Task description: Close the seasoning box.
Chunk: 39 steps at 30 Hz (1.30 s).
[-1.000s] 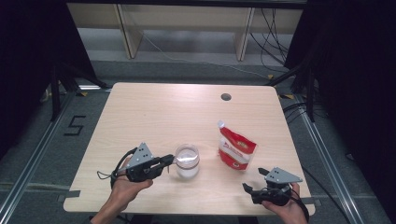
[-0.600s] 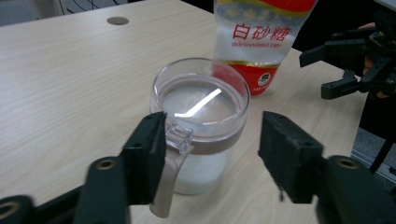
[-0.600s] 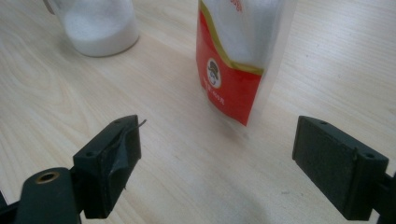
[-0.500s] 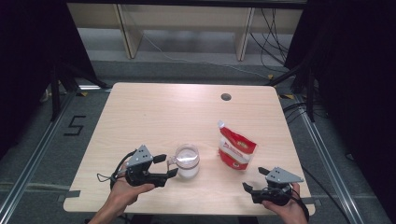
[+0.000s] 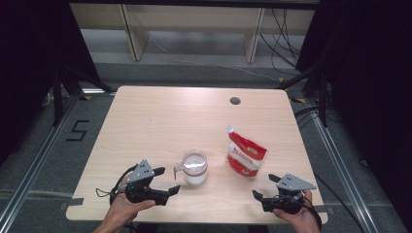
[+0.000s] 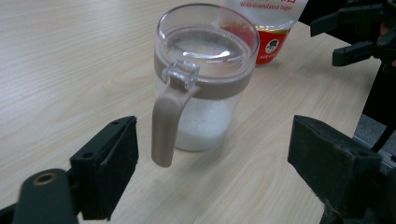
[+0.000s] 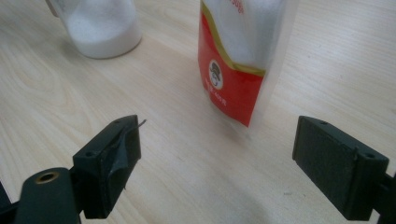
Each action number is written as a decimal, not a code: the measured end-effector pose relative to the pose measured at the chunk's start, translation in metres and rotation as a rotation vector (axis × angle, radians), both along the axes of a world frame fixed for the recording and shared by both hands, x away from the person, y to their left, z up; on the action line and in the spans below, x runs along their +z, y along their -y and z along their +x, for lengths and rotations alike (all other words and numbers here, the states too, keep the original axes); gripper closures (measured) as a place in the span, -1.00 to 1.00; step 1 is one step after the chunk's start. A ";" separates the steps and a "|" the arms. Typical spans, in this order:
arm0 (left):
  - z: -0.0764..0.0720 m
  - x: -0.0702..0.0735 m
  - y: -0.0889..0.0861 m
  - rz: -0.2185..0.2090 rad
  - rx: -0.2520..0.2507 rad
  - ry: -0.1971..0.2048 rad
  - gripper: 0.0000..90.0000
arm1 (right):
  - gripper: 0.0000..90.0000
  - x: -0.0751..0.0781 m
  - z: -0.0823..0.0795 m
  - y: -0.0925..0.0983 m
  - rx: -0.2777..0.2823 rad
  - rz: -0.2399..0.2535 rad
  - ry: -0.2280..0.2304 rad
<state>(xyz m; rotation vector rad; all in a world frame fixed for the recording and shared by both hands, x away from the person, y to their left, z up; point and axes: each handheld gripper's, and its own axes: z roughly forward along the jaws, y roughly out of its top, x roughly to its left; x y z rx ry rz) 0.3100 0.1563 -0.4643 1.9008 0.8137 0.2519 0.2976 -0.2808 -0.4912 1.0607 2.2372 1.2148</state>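
Left gripper point(image 5: 167, 182) low at the near edge of the table point(image 5: 160, 116), jaws just spread wide, nothing between the pads; handle of the jar point(image 6: 164, 126) hanging free ahead of them, apart from both. Jar point(image 5: 195, 167) upright near the table's front middle, lid on, white grains in the lower part. Right gripper point(image 5: 261, 187) at the near right corner, jaws likewise released and bare, aimed toward the pouch point(image 5: 246, 155). Likely risks: a nudge from a wide left jaw against the thin handle, enough to spin or tip the jar; a pinch on the handle alone, letting the jar swing or slip; a careless sweep knocking jar into pouch. Pouch just right of the jar, standing but leaning, spout up, soft-sided and prone to topple or fold under a squeeze placed too low. Between the two grippers, bare wood; no obstacle on either approach, though jar and pouch close enough to crowd each other. Farther off, a round hole point(image 5: 235, 101) near the table's back edge, well clear. Beyond, floor with cables point(image 5: 272, 29) and pale shelving point(image 5: 194, 19).
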 end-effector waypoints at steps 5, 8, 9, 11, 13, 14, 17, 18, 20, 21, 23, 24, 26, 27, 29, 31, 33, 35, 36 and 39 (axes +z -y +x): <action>-0.005 -0.009 -0.006 0.027 -0.023 -0.017 -0.66 | -0.65 0.000 0.002 0.002 0.015 -0.001 0.005; -0.009 -0.017 -0.008 0.030 -0.015 -0.043 -0.66 | -0.65 0.000 0.001 0.001 0.014 -0.004 0.004; -0.010 -0.019 -0.009 0.025 -0.017 -0.051 -0.66 | -0.65 0.000 0.001 0.001 0.014 -0.006 0.008; -0.012 -0.024 -0.010 0.041 -0.010 -0.058 -0.66 | -0.65 0.000 0.001 0.001 0.013 -0.008 0.005; -0.016 -0.027 -0.013 0.084 -0.016 -0.052 -0.66 | -0.65 -0.001 -0.001 0.002 0.023 -0.001 -0.013; -0.017 -0.030 -0.014 0.092 -0.021 -0.051 -0.66 | -0.65 -0.001 -0.005 0.001 -0.004 0.005 -0.031; -0.022 -0.033 -0.016 0.117 -0.027 -0.063 -0.66 | -0.65 -0.001 -0.008 0.003 -0.001 0.003 -0.024; -0.023 -0.034 -0.018 0.139 -0.032 -0.055 -0.66 | -0.65 -0.001 -0.007 0.004 0.007 -0.004 -0.016; -0.025 -0.034 -0.020 0.161 -0.023 -0.040 -0.66 | -0.65 -0.002 -0.008 0.004 0.019 0.001 -0.028; -0.025 -0.034 -0.022 0.180 -0.016 -0.033 -0.66 | -0.65 -0.002 -0.009 0.005 0.014 -0.015 -0.033; -0.024 -0.037 -0.024 0.155 0.001 -0.039 -0.66 | -0.65 -0.003 -0.009 0.005 0.019 -0.031 -0.034; -0.024 -0.037 -0.025 0.174 -0.015 -0.037 -0.66 | -0.65 -0.004 -0.009 0.005 0.024 -0.037 -0.023; -0.024 -0.037 -0.025 0.184 -0.010 -0.040 -0.66 | -0.65 -0.004 -0.009 0.003 0.021 -0.033 -0.038; -0.024 -0.037 -0.025 0.182 -0.008 -0.044 -0.66 | -0.65 -0.005 -0.009 0.003 0.028 -0.044 -0.027; -0.024 -0.038 -0.025 0.187 -0.011 -0.043 -0.66 | -0.65 -0.006 -0.009 0.002 0.034 -0.051 -0.041; -0.023 -0.039 -0.024 0.178 -0.011 -0.049 -0.66 | -0.65 -0.007 -0.008 0.001 0.045 -0.053 -0.053; -0.023 -0.040 -0.023 0.163 0.001 -0.049 -0.66 | -0.65 -0.008 -0.008 0.002 0.045 -0.067 -0.053; -0.022 -0.039 -0.024 0.183 -0.002 -0.058 -0.66 | -0.65 -0.008 -0.008 0.001 0.049 -0.067 -0.063; -0.022 -0.039 -0.024 0.176 0.004 -0.058 -0.66 | -0.65 -0.008 -0.008 0.002 0.050 -0.067 -0.062; -0.021 -0.039 -0.025 0.196 -0.014 -0.045 -0.66 | -0.65 -0.008 -0.009 0.001 0.036 -0.051 -0.080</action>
